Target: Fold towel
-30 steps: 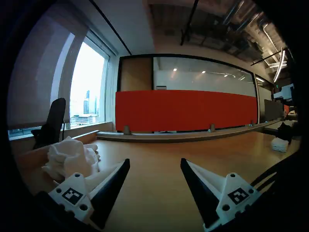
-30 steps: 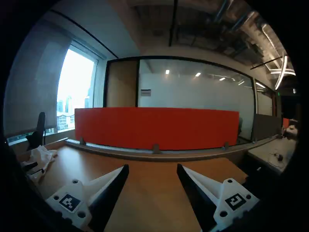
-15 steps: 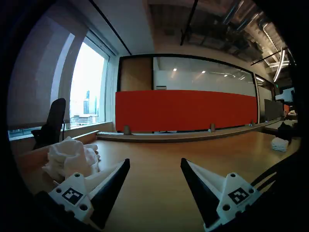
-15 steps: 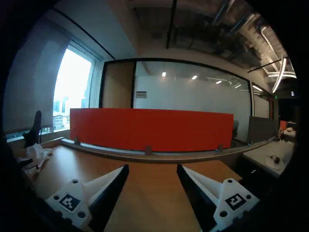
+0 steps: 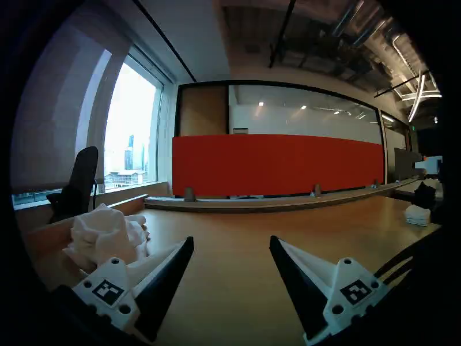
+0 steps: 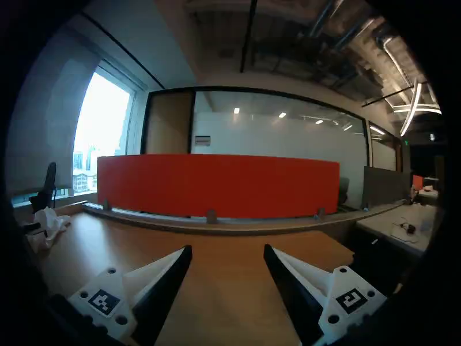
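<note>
A crumpled pile of white towels [image 5: 106, 233] lies on the wooden desk [image 5: 230, 259] at the left, just beyond my left gripper's left finger. My left gripper [image 5: 230, 245] hovers over the desk, open and holding nothing. A small folded white towel [image 5: 416, 214] rests at the desk's far right. In the right gripper view the towel pile [image 6: 46, 225] sits far off at the left edge. My right gripper [image 6: 226, 252] is open above bare wood [image 6: 230, 277], with nothing between its fingers.
A red divider panel [image 5: 276, 164] runs along the desk's back edge. A black office chair [image 5: 75, 190] stands by the window at the left. A second desk [image 6: 403, 225] with small items lies to the right.
The right gripper view has swung to the right and tilted slightly up, so the towel pile slid toward its left edge. The left gripper has stayed still.
</note>
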The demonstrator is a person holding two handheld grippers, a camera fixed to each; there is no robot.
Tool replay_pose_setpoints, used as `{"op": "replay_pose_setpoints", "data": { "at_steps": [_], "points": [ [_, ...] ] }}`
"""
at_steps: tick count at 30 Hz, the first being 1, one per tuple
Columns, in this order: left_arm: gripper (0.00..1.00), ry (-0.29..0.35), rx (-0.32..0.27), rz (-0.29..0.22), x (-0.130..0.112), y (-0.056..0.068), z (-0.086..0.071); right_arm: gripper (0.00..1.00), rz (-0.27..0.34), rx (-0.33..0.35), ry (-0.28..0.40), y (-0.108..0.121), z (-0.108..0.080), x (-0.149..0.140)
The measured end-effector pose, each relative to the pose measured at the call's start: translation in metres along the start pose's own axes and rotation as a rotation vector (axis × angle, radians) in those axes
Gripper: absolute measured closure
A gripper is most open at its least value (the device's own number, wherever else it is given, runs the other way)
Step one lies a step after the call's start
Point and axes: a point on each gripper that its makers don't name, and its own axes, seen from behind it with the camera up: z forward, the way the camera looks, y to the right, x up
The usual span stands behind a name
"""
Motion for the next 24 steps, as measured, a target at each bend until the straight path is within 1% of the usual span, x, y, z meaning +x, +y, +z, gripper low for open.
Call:
{"op": "replay_pose_setpoints", "data": {
  "at_steps": [3, 9, 12, 18, 24],
  "points": [
    [0.02, 0.000, 0.000, 0.000, 0.000, 0.000, 0.000, 0.04, 0.012, -0.002, 0.003, 0.003, -0.002, -0.008],
    [0.02, 0.000, 0.000, 0.000, 0.000, 0.000, 0.000, 0.04, 0.064, -0.017, 0.001, 0.013, -0.004, -0.027],
    [0.02, 0.000, 0.000, 0.000, 0.000, 0.000, 0.000, 0.04, 0.080, -0.027, 0.004, 0.019, -0.005, -0.035],
    [0.02, 0.001, 0.000, 0.000, -0.001, 0.001, 0.001, 0.04, 0.095, -0.025, 0.011, 0.026, -0.007, -0.049],
    [0.02, 0.001, 0.000, 0.000, -0.001, 0.001, 0.001, 0.04, 0.096, -0.021, -0.006, 0.029, -0.010, -0.071]
  ]
}}
